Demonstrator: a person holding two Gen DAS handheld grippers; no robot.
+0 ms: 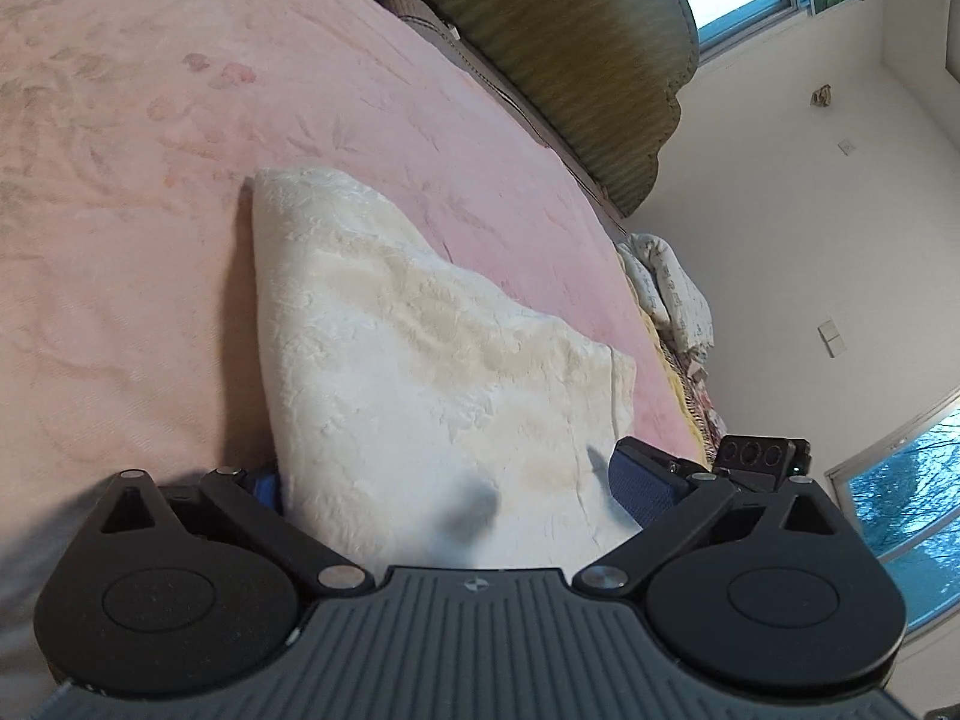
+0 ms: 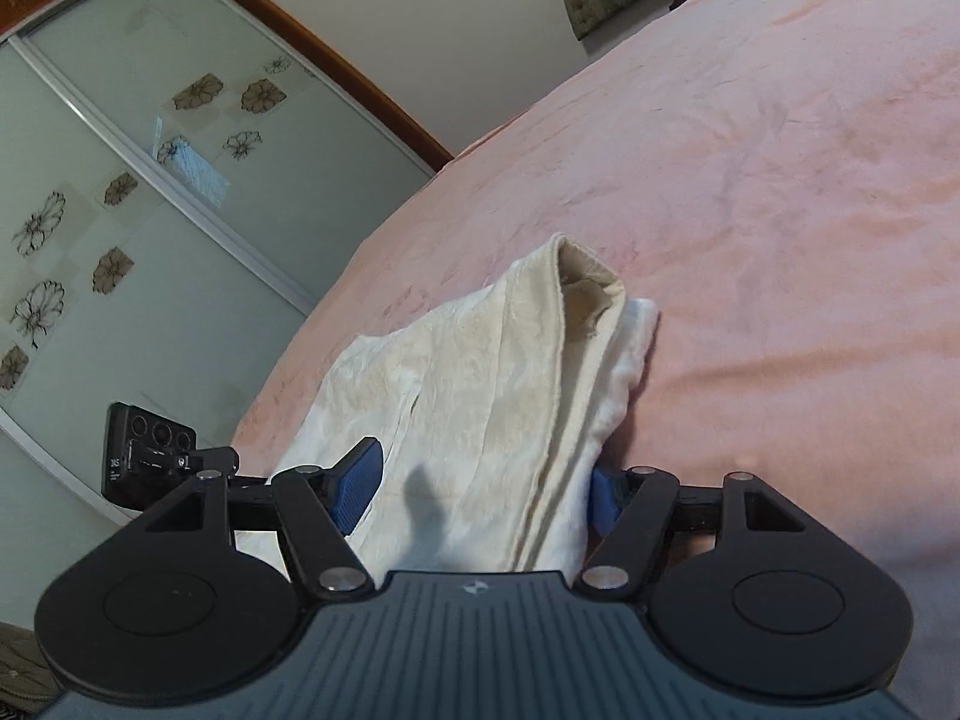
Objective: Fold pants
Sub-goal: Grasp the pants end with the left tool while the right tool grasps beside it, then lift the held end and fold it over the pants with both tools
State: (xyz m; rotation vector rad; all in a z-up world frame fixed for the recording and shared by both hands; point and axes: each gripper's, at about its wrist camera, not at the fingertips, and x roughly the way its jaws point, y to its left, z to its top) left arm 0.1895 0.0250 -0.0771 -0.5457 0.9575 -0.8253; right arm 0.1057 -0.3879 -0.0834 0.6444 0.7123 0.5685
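Here the pants (image 1: 420, 360) were cream-white, of a crinkled, faintly patterned cloth with yellowish patches, and lay folded into a thick wedge on the pink bed (image 1: 150, 210). In the right wrist view the pants (image 2: 480, 396) showed a hemmed edge and a plain lining at the far end. No brand or writing could be read; only a small emblem marked each gripper's body. The left gripper (image 1: 444, 480) stood wide open, its blue pads (image 1: 639, 489) astride the cloth and clear of it. The right gripper (image 2: 480, 483) was partly open around the near end; whether its pads (image 2: 359, 483) pressed the pants could not be told.
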